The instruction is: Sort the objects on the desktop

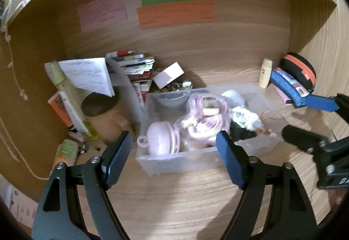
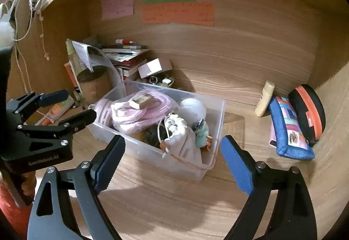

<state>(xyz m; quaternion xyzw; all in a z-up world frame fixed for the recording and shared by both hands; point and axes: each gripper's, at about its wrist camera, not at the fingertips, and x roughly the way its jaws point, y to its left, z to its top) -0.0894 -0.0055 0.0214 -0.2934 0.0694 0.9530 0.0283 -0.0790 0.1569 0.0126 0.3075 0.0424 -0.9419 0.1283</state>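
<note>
I have both grippers side by side, tilted downward. My left gripper (image 1: 174, 152) has its fingers (image 1: 118, 158) spread wide with nothing between them. My right gripper (image 2: 172, 159) is just as wide apart, blue fingers (image 2: 236, 165) gripping nothing and pressing on nothing.

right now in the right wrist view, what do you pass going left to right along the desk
left tongs → clear plastic bin → cream bottle → blue pencil case → black and orange pouch
</note>
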